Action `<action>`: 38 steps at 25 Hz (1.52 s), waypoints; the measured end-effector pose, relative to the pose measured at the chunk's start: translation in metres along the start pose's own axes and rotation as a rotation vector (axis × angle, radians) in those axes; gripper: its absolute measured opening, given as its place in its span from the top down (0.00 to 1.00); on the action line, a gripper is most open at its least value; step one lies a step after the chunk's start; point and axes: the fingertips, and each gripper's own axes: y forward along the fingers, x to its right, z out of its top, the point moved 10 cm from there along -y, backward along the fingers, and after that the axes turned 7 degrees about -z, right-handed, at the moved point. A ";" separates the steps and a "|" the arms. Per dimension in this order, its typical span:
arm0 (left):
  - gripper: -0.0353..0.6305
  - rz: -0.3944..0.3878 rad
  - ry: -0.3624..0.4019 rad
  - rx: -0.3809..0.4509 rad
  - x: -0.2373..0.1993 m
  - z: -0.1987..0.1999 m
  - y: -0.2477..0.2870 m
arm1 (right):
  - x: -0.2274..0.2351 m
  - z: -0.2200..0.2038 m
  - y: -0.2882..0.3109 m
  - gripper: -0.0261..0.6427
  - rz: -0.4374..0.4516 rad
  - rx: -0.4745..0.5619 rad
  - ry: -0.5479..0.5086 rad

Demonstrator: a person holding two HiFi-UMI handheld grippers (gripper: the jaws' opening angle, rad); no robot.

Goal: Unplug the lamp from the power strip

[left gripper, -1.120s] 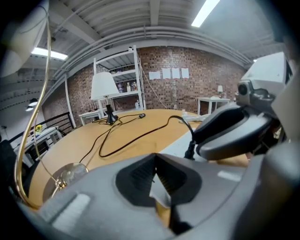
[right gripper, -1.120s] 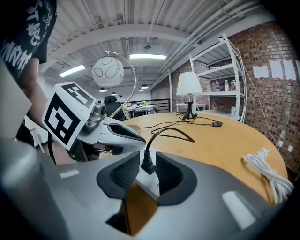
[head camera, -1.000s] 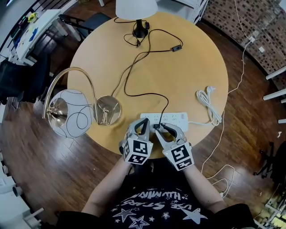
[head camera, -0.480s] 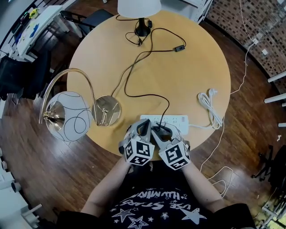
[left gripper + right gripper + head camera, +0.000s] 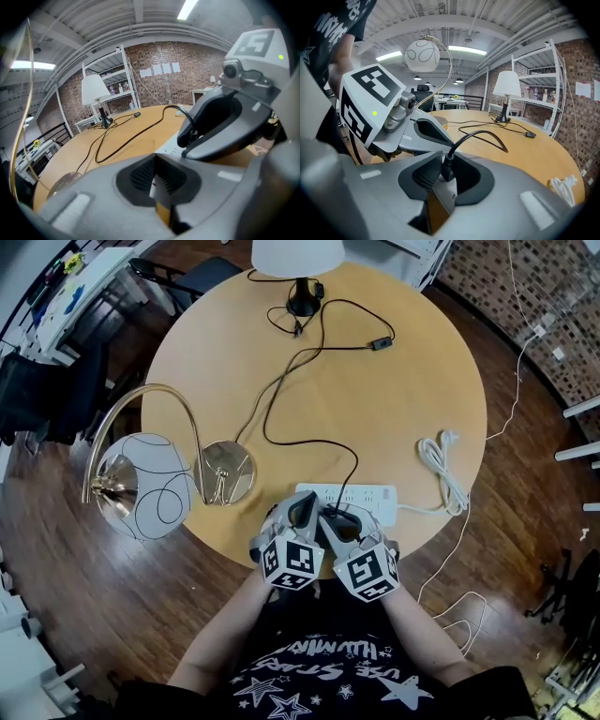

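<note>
Right now, closing on the black plug [image 5: 446, 166] with the right gripper [image 5: 342, 515]: jaws narrowing, plug upright between the ribbed pads, close against one pad with a thin gap at the other, so not clamped yet. Seated in the white power strip [image 5: 373, 493], towards its left end, not pulled out. Strip flat along the near rim of the round wooden table [image 5: 412, 399]. Just beside, on the left, the left gripper [image 5: 302, 504], tips over the strip's left end; jaws a little apart, grasping nothing, with only a sliver of white strip and bare wood in the gap. Marker cubes of both grippers side by side above the table's edge, forearms behind them. Leads away from the plug by a black cord [image 5: 352, 460], in loose curves across the tabletop, past an inline switch [image 5: 380, 344], up to the table lamp [image 5: 298, 254] at the far rim, white shade over a black base. Off the strip's right end, a white cable [image 5: 439, 457], loosely bundled on the wood, well apart from both grippers. Over at the left, a round brass foot [image 5: 225, 470] on the tabletop, its thin stem arching out past the rim to a clear globe shade [image 5: 141, 486] above the dark wooden floor [image 5: 112, 615].
</note>
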 end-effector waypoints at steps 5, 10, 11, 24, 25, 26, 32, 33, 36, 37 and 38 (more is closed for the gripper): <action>0.94 0.016 -0.018 0.030 0.001 -0.004 -0.001 | 0.008 -0.003 0.005 0.86 0.105 -0.025 0.088; 0.94 0.010 -0.009 0.038 0.000 -0.005 -0.001 | 0.016 0.000 0.010 0.86 0.164 -0.054 0.130; 0.94 0.009 -0.009 0.039 0.000 -0.005 -0.001 | 0.016 0.000 0.010 0.86 0.166 -0.055 0.130; 0.95 0.028 0.005 0.037 0.002 -0.004 -0.001 | 0.010 -0.001 0.005 0.87 0.126 0.006 0.080; 0.95 0.031 0.007 0.037 0.002 -0.004 -0.001 | 0.010 -0.003 0.004 0.87 0.128 0.020 0.084; 0.95 0.033 0.010 0.036 0.003 -0.005 0.000 | 0.012 -0.004 0.002 0.87 0.132 0.048 0.109; 0.95 0.027 -0.007 0.044 0.001 -0.006 0.000 | 0.036 0.004 -0.010 0.87 0.077 0.176 0.268; 0.95 0.023 -0.022 0.047 0.000 -0.007 0.000 | 0.038 0.006 -0.012 0.87 0.075 0.179 0.255; 0.95 0.018 -0.052 0.061 -0.001 -0.008 0.001 | 0.043 0.009 -0.016 0.87 0.063 0.182 0.243; 0.95 0.020 -0.064 0.066 -0.001 -0.008 0.001 | 0.045 0.008 -0.017 0.87 0.055 0.172 0.247; 0.95 0.023 -0.081 0.069 -0.002 -0.009 0.001 | 0.046 0.007 -0.017 0.87 0.047 0.157 0.252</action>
